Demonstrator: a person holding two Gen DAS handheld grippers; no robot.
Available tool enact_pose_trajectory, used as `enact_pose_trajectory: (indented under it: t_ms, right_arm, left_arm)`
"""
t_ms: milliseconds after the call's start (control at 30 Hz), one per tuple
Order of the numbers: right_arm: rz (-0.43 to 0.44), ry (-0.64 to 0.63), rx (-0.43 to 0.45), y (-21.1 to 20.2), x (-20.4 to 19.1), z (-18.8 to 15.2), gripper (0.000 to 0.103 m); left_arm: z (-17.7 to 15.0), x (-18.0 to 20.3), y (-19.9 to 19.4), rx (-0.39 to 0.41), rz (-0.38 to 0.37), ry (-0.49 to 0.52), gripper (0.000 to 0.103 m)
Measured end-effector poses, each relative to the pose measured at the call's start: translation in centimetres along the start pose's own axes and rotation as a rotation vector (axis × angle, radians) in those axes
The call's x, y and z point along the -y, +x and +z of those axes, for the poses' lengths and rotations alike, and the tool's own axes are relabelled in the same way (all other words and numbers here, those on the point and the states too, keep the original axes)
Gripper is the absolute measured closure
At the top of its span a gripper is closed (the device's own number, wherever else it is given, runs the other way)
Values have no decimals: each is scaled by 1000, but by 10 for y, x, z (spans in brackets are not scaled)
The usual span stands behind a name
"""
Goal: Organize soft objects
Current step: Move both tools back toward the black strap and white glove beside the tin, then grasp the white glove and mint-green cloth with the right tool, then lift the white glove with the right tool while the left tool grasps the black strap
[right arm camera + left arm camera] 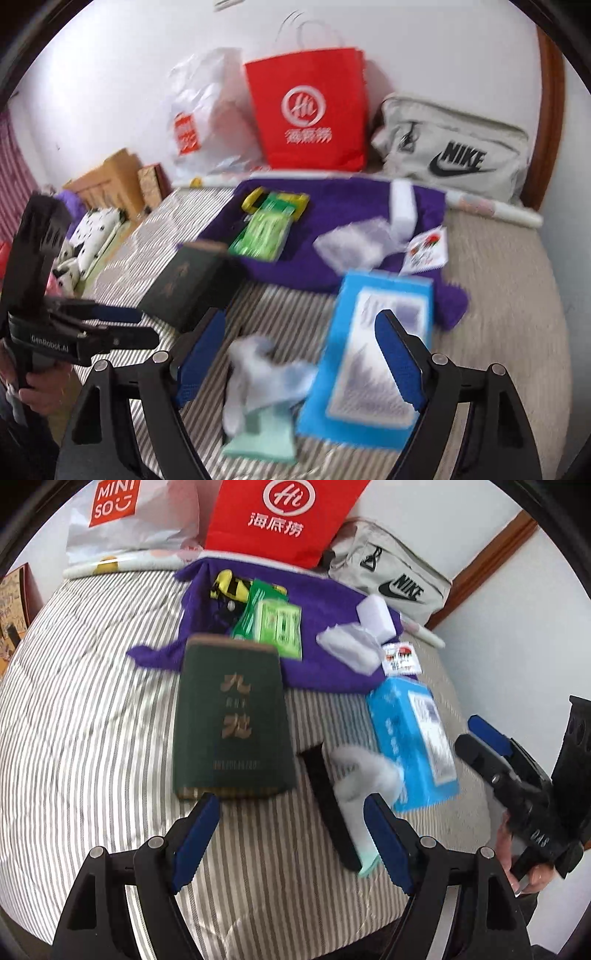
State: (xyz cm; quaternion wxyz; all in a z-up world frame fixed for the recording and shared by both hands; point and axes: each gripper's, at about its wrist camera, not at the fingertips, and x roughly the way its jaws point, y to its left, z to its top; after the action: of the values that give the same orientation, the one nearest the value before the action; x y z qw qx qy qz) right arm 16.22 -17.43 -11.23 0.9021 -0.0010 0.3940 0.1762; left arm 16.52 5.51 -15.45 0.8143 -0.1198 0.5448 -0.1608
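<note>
Left wrist view: both grippers hang released over a striped bed scattered with soft things.

Left gripper (291, 827) spreads its jaws wide at lower centre, nothing between them, and the green box (232, 720) lies just above its left finger. A pale sock (354, 771) sits crumpled at lower centre-right, beside a black strap (328, 805) and touching the blue tissue pack (413, 734). Over on the right edge, the right gripper (301, 354) is also released; its own view shows the sock (258, 373) below its open jaws, not pinched. Purple towel (325, 638) fills the upper middle, a red bag (284, 520) and a grey pouch (391, 576) stand behind it.
</note>
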Motion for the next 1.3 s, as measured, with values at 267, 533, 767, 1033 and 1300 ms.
enact_pose_trajectory:
  t_ms: [267, 533, 767, 1033, 1300]
  right_arm:
    - [38, -134, -75, 24, -35, -31, 20]
    - [-24, -151, -171, 59, -38, -49, 50]
    - [-23, -207, -146, 55, -47, -58, 90]
    - [32, -124, -79, 21, -36, -52, 92]
    - [57, -109, 28, -35, -27, -44, 92]
  left_arm:
    - [-36, -16, -4, -11, 18, 3, 24]
    - [-47, -34, -6, -16, 21, -45, 24]
    - [-49, -30, -3, -23, 17, -46, 24]
    - [-53, -21, 6, -42, 23, -33, 24]
    - [-55, -7, 13, -53, 13, -2, 24]
